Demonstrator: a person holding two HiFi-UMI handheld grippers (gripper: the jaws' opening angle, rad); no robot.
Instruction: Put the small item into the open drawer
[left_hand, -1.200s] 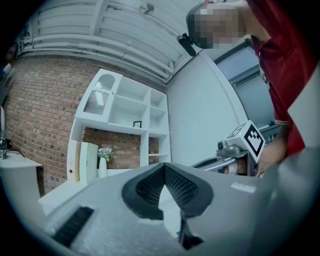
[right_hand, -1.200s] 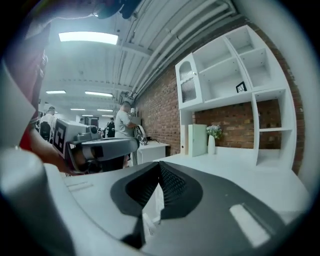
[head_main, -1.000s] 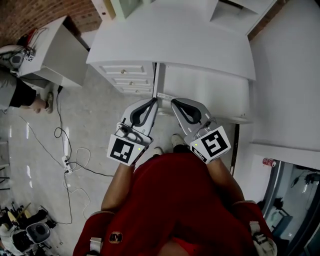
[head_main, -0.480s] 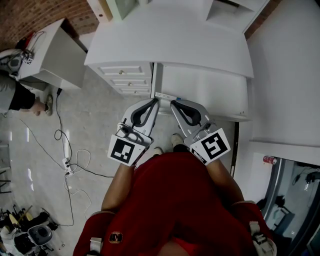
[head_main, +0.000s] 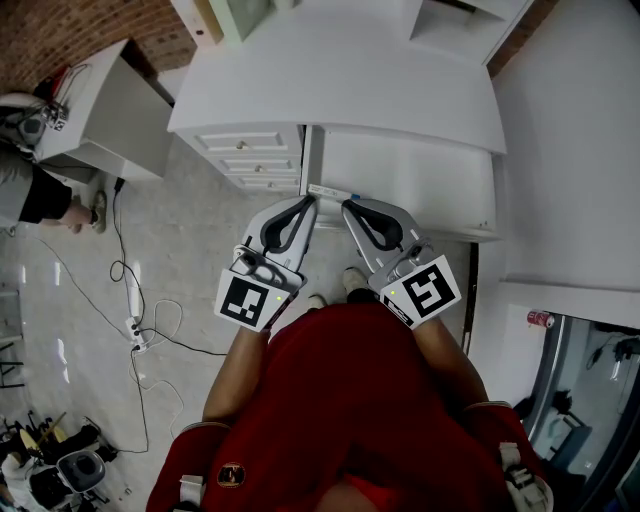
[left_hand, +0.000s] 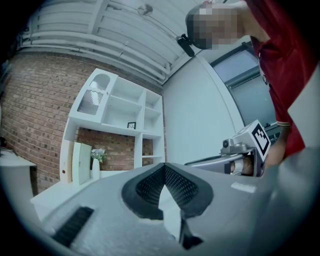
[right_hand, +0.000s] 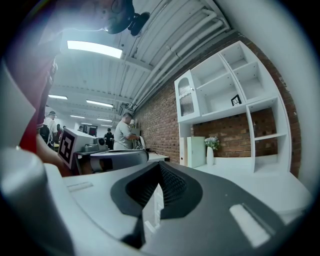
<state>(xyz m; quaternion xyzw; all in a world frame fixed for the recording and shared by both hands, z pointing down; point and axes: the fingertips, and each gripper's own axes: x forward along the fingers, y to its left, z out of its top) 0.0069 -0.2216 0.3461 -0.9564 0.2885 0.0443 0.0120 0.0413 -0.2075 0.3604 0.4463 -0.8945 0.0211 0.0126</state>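
Observation:
In the head view both grippers are held side by side in front of a white cabinet (head_main: 340, 80). My left gripper (head_main: 307, 203) and right gripper (head_main: 349, 206) point at a short white strip (head_main: 330, 190) on the cabinet's front; I cannot tell what it is. The left gripper's jaws (left_hand: 163, 167) meet at their tips with nothing between them. In the right gripper view the right gripper (right_hand: 159, 167) is likewise shut and empty. I see no small item in any view. A stack of small drawers (head_main: 250, 155) sits left of the grippers, all pushed in.
Cables and a power strip (head_main: 135, 325) lie on the tiled floor to the left. A white side table (head_main: 110, 100) stands at far left with a person (head_main: 35, 185) beside it. A white shelf unit (right_hand: 235, 90) and a vase (right_hand: 210, 152) stand against the brick wall.

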